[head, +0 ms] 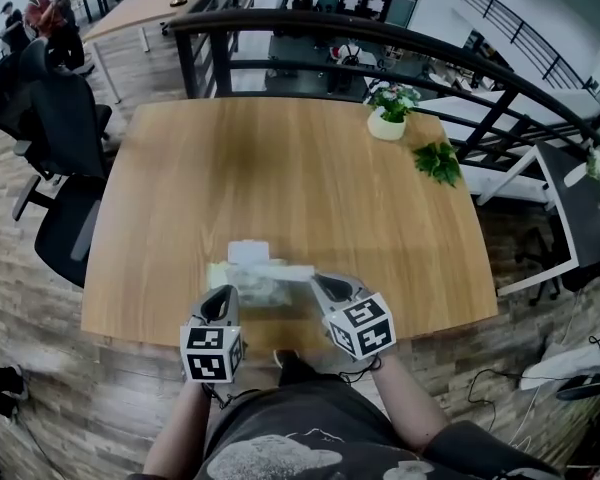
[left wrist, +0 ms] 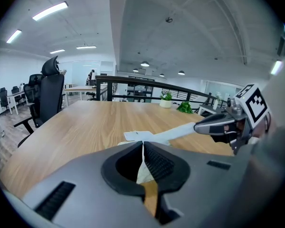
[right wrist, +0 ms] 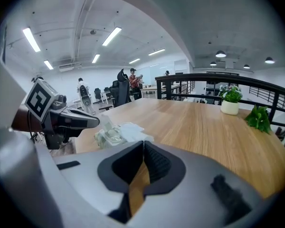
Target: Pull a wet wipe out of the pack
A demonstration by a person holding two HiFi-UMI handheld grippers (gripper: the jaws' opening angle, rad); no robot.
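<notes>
Wet wipe, thin white sheet, pinched taut in the pressed-together right gripper; stretched leftward to the pale crinkled plastic pack, clamped by the left gripper. Risks: tearing under a sharp pull; pack dragged along on a slipping hold.

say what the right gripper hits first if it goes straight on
the right gripper would likely meet the table just ahead, close beside the wipe pack; depth unclear, it might clip the pack

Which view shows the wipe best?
Left gripper view: the wipe stretches sideways, whole, to the right gripper. Head view shows it small and pale; right gripper view only a white patch by the pack.
</notes>
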